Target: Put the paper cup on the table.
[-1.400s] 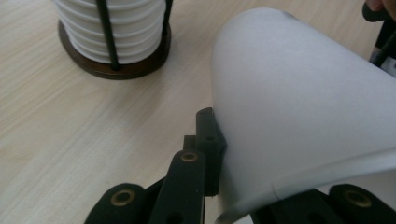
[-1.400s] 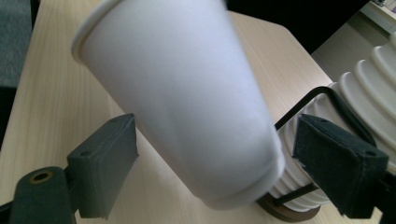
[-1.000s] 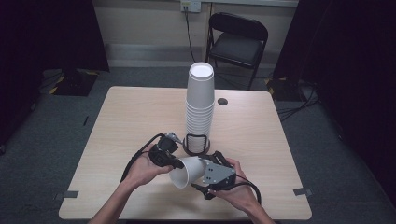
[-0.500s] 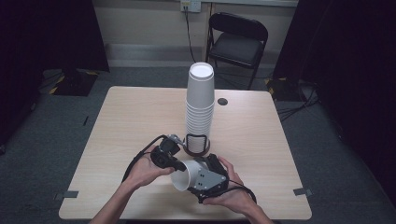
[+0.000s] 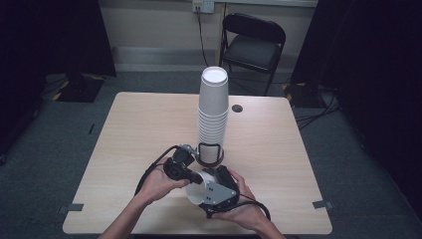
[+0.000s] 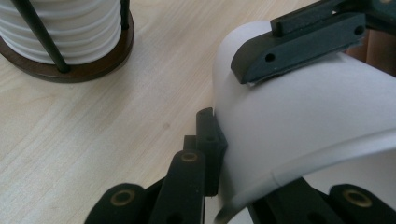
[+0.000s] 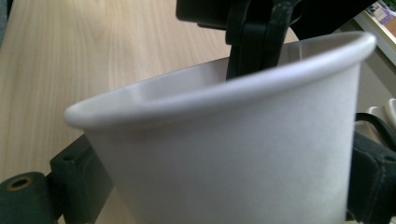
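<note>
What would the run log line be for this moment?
left gripper: shut on paper cup rim | right gripper: shut on paper cup body | cup stack: upright in holder | table

- The right claw (image 5: 211,185) has slid left along the counter's (image 5: 134,129) near edge, and its hand (image 5: 244,211) with it.
- The cup (image 5: 196,191) it grips has gone along, closing on the left claw (image 5: 191,174).
- The left claw now pinches the cup's rim, one jaw inside the mouth; a second ago it only touched.
</note>
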`<state>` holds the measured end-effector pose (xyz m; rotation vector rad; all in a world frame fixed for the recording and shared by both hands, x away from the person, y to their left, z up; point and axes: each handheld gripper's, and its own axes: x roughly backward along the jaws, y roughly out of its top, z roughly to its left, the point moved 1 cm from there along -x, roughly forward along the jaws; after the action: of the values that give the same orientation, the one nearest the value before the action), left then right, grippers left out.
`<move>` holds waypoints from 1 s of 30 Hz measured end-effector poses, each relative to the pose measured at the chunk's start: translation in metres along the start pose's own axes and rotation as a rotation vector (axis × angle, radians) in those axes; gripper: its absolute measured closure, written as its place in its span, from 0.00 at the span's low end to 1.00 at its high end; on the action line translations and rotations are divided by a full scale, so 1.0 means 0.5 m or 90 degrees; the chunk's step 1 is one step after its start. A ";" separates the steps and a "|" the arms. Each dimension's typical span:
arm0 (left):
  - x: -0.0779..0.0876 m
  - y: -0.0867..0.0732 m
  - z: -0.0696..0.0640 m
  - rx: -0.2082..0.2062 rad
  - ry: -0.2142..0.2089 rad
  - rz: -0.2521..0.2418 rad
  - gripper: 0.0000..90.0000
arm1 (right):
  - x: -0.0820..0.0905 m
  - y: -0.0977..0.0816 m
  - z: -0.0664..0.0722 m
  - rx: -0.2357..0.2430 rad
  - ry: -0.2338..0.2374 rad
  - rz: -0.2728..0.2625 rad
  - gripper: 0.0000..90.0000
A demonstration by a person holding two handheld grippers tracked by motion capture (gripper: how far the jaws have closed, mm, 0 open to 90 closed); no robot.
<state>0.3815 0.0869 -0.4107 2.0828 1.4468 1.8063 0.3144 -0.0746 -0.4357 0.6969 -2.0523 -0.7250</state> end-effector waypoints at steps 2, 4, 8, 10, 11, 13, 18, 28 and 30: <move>0.001 0.000 0.000 0.014 -0.005 -0.007 0.96 | 0.002 0.001 -0.003 -0.013 0.000 -0.008 0.08; 0.000 0.002 -0.001 0.021 -0.009 -0.013 0.96 | 0.003 0.003 -0.003 -0.011 -0.005 -0.009 0.08; -0.006 0.004 -0.005 0.031 -0.008 -0.017 0.96 | 0.002 0.003 -0.004 -0.009 -0.012 -0.006 0.08; -0.010 0.004 -0.006 0.030 -0.010 -0.014 0.96 | 0.002 0.005 -0.003 -0.004 -0.015 -0.005 0.08; -0.012 0.004 -0.009 0.029 -0.007 -0.012 0.97 | 0.002 0.007 -0.002 0.001 -0.014 -0.006 0.08; -0.018 0.003 -0.011 0.029 -0.003 0.001 0.97 | 0.004 0.013 0.002 0.008 -0.012 -0.015 0.09; -0.016 0.003 -0.013 0.033 0.005 -0.008 0.98 | 0.009 0.018 0.000 0.004 -0.012 -0.016 0.09; -0.015 0.001 -0.011 0.032 0.008 -0.028 0.97 | 0.011 0.016 -0.007 -0.013 -0.013 -0.025 0.11; -0.012 0.002 -0.011 0.035 0.010 -0.034 0.97 | 0.012 0.016 -0.008 -0.017 -0.018 -0.029 0.11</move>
<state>0.3784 0.0797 -0.4132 2.0373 1.5571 1.7889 0.3131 -0.0741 -0.4247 0.7244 -2.0548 -0.7905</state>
